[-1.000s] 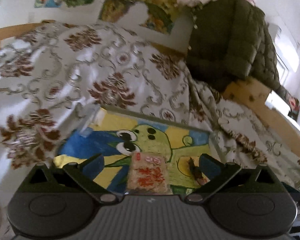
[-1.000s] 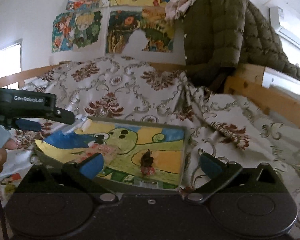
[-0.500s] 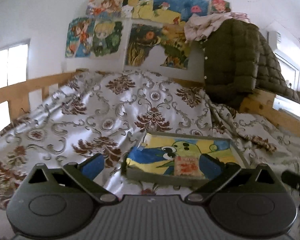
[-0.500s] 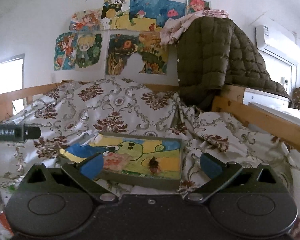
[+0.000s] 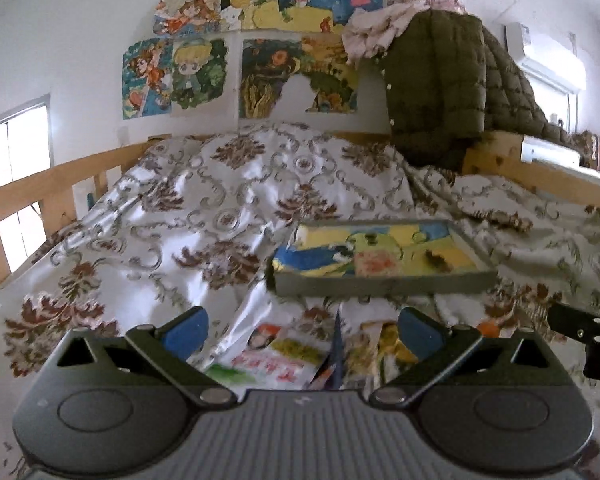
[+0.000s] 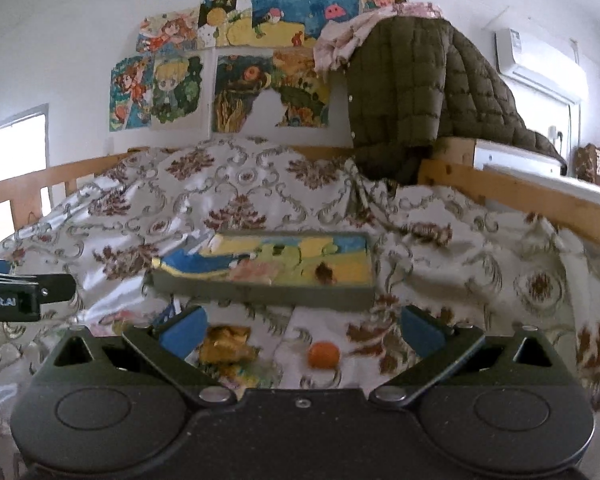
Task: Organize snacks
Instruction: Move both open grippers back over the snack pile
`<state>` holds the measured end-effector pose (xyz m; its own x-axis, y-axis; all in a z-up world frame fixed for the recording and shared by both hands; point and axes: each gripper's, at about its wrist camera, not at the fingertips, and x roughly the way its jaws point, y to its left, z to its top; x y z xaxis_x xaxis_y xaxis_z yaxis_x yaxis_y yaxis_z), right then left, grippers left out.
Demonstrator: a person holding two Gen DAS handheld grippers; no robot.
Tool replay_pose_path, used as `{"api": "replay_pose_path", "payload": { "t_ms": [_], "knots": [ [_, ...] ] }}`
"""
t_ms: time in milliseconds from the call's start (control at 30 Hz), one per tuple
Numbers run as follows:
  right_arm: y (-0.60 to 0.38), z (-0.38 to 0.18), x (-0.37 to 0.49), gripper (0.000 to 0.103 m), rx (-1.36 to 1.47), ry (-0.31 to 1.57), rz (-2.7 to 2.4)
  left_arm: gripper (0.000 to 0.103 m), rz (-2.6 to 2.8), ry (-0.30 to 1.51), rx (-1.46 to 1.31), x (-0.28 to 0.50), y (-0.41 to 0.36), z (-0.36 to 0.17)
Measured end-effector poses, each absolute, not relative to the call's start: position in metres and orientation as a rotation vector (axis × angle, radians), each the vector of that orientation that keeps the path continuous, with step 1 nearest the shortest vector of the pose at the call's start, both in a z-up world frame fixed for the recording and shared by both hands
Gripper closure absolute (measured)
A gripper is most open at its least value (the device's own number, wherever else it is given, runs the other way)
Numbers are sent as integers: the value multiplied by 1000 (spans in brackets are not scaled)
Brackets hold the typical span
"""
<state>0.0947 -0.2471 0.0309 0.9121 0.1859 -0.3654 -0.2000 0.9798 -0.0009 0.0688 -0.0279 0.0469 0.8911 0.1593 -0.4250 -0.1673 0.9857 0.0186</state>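
Olive coat [image 6: 416, 96] drapes the bed rail [image 6: 512, 192] — posters [image 6: 236, 64] behind.

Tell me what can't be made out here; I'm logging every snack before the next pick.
- Left wrist: white snack packet, lower part hidden behind the left gripper body; print blurred.
- Left wrist: dark item in the tray, too small to identify.
- Right wrist: gold-wrapped snack, partly behind a right gripper finger.
- Right wrist: orange round item, blurred.

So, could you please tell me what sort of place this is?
Most likely a bedroom: a wooden bed frame under a floral quilt, cartoon drawings taped to the wall, and a puffer jacket draped over the frame.
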Motion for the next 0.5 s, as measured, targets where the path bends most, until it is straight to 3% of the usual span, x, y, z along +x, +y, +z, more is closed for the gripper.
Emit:
{"api": "replay_pose_path", "payload": {
  "t_ms": [500],
  "knots": [
    [-242,-2,85,1,15,474,242,0,172,603,-67,53,-7,8]
  ]
}}
